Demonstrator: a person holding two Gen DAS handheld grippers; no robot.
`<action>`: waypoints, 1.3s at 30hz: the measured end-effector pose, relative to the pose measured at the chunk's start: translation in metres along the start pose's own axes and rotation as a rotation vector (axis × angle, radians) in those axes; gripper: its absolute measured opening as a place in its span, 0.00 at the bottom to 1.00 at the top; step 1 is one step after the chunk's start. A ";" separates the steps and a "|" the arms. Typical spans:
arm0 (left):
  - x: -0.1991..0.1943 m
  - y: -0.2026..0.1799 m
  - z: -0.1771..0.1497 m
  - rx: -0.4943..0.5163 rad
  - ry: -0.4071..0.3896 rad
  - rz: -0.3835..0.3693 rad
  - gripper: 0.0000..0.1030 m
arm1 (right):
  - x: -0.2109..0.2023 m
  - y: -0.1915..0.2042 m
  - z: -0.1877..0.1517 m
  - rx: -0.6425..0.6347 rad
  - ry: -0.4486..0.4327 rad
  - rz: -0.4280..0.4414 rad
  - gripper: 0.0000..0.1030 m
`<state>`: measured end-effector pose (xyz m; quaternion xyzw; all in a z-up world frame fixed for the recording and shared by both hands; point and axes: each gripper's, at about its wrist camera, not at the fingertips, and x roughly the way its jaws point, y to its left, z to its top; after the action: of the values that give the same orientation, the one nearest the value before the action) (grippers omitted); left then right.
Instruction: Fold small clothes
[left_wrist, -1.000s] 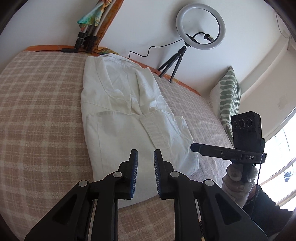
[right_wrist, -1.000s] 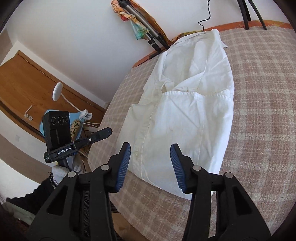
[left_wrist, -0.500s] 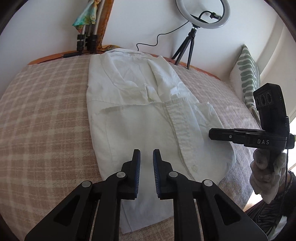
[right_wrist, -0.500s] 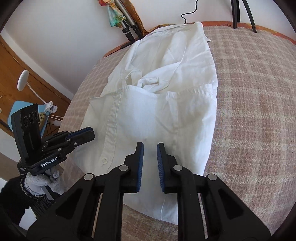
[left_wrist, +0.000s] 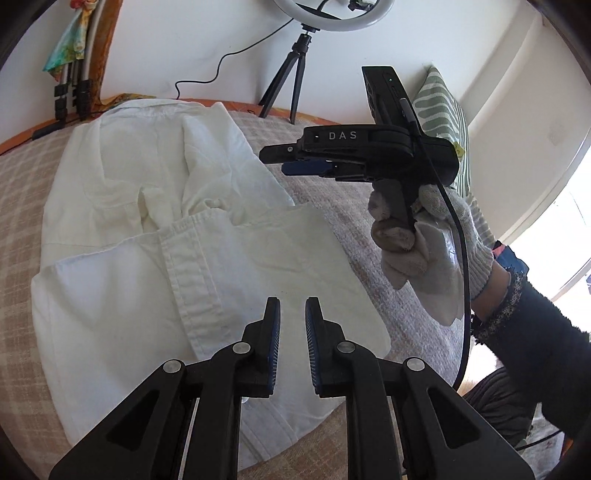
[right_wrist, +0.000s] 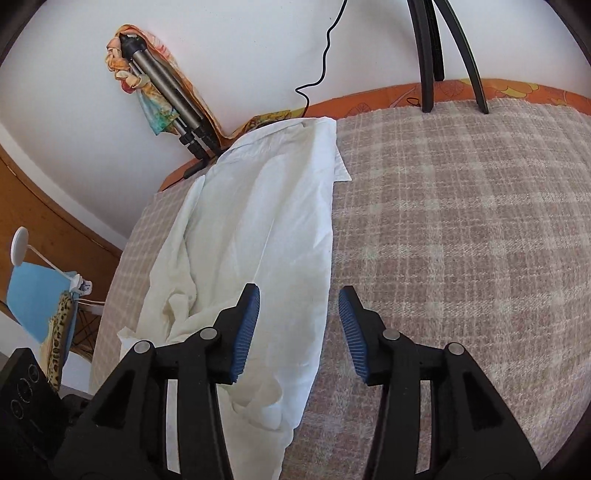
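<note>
Checked beige blanket (right_wrist: 461, 221) covers the whole bed, and the white shirt (left_wrist: 147, 258) lies along it, collar end up by the folded tripod (right_wrist: 170, 96) against the wall, hem end nearest the cameras. Its lower part is already doubled back over the body, with the button placket (left_wrist: 188, 273) running down the top layer.

My read: we're between folds, both tools repositioning for the next grasp. The left gripper (left_wrist: 292, 343) hovers over the hem end of the shirt, blue pads close together with only a narrow gap and nothing between them. The right gripper (right_wrist: 299, 332) sits over the shirt's right-hand edge, jaws standing moderately wide and having just been opening, with no cloth pinched: one pad over white fabric, the other over bare blanket. From the left view that same tool (left_wrist: 310, 162) is carried in a gloved hand (left_wrist: 424, 243) above the shirt's far side.

Next move, I'd say, calls for the right jaws to drop onto that long edge and close, while the left must open before it can take any cloth.

Against half a second back, the right jaws were nearly closed over the hem; now they're apart and farther up the shirt's side, toward the tripod.
</note>
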<state>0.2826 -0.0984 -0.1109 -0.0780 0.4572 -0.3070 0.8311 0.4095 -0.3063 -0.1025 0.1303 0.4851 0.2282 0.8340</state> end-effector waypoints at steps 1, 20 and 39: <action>0.005 -0.001 0.000 0.002 0.009 -0.004 0.13 | 0.005 -0.004 0.006 -0.003 0.004 0.009 0.46; 0.037 -0.009 0.004 -0.006 0.080 -0.042 0.13 | 0.058 -0.062 0.076 0.174 0.000 0.062 0.02; -0.004 0.008 0.025 -0.062 0.031 -0.070 0.13 | 0.067 -0.016 0.094 -0.124 0.051 -0.030 0.03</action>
<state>0.3045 -0.0938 -0.0968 -0.1148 0.4764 -0.3228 0.8097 0.5237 -0.2854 -0.1134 0.0649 0.4931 0.2485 0.8312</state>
